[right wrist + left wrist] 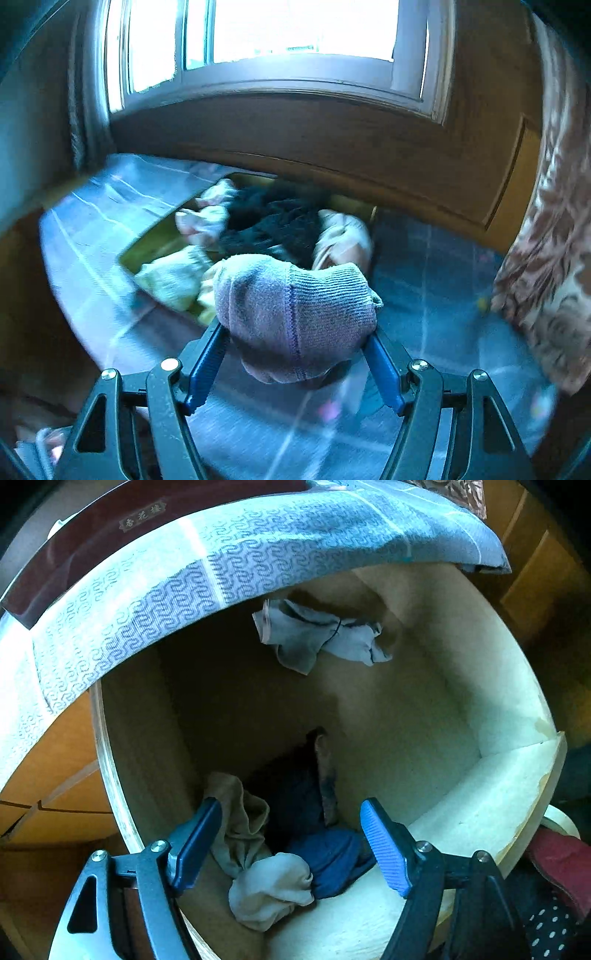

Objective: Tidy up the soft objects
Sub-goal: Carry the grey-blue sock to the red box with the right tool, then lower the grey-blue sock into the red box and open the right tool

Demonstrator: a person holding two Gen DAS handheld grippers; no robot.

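A rolled sock point(295, 317) of pale lilac-grey knit was held between the blue ribbed pads of the right gripper point(297, 365), its jaws closed on the bundle at a middling width. Fine ribbing was seen at the cuff, a looser fuzzy weave on the rounded body, and a thin seam line down the middle. Beyond it, a shallow yellowish box point(159, 240) was seen on a blue checked cloth point(436, 288), heaped with soft things: pale yellow and pinkish bundles and a dark, nubbly black piece point(277, 218). The view was blurred, so finer detail could not be told.

The left gripper point(291, 845) was pointed steeply down into a pale cardboard bin point(498, 701), its jaws spread wide and pressing on nothing. On the bin's floor, a white rolled sock point(271, 888), a beige crumpled sock point(240, 823) and dark navy pieces point(325, 856) were bunched in the near corner, with a grey crumpled sock point(317, 635) lying well apart at the far side. A blue cloth with a swirl pattern point(184, 587) was draped over the far rim.
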